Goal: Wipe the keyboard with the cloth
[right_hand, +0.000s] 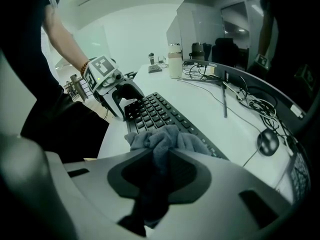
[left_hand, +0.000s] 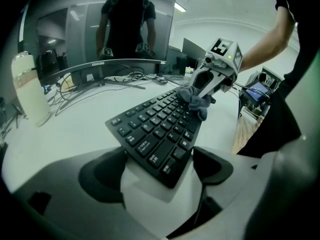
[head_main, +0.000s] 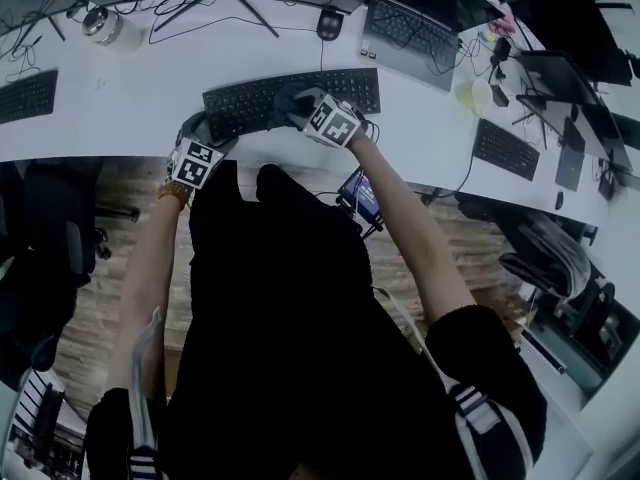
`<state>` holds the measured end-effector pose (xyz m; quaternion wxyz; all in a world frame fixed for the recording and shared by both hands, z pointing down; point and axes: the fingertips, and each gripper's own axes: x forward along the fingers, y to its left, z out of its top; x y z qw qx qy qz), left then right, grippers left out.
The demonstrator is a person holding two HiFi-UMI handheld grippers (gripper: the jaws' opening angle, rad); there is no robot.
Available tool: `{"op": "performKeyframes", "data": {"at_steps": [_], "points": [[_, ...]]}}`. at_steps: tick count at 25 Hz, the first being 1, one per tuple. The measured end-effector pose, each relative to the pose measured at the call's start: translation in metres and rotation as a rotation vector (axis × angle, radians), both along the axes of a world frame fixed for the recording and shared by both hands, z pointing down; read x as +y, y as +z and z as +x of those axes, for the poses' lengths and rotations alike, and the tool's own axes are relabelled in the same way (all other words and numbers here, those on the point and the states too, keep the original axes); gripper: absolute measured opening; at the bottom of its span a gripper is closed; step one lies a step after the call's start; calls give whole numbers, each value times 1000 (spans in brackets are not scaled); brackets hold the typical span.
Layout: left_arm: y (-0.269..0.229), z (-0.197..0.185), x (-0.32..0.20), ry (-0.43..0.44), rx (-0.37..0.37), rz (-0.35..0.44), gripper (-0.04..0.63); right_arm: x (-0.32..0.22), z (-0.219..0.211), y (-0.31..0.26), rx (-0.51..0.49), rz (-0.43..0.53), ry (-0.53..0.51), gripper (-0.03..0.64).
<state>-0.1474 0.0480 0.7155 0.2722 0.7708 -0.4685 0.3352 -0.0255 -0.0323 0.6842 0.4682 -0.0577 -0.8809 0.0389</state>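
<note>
Seemingly midway: the cloth [right_hand: 161, 136], pinched in the right gripper [right_hand: 161, 154], is pressed on the middle of the keyboard [head_main: 250, 103], whose end is clamped by the left gripper [left_hand: 160, 163].

Two tongs [head_main: 208, 133] [head_main: 295, 108], one cloth [right_hand: 165, 136], three keyboards [head_main: 290, 96] [head_main: 25, 96] [head_main: 505, 148], one bottle [left_hand: 27, 89]

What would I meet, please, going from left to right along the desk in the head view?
Dark keyboard at the left edge → round white container → central keyboard → laptop → keyboard at the right. The mouse is left out because it sits above the central keyboard.
</note>
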Motion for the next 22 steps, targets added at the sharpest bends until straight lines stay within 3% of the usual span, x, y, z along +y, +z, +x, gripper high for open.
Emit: {"op": "performKeyframes", "data": {"at_steps": [22], "points": [[3, -3, 1, -8, 3, 16, 419, 2, -3, 3, 8, 31, -27, 74]]}}
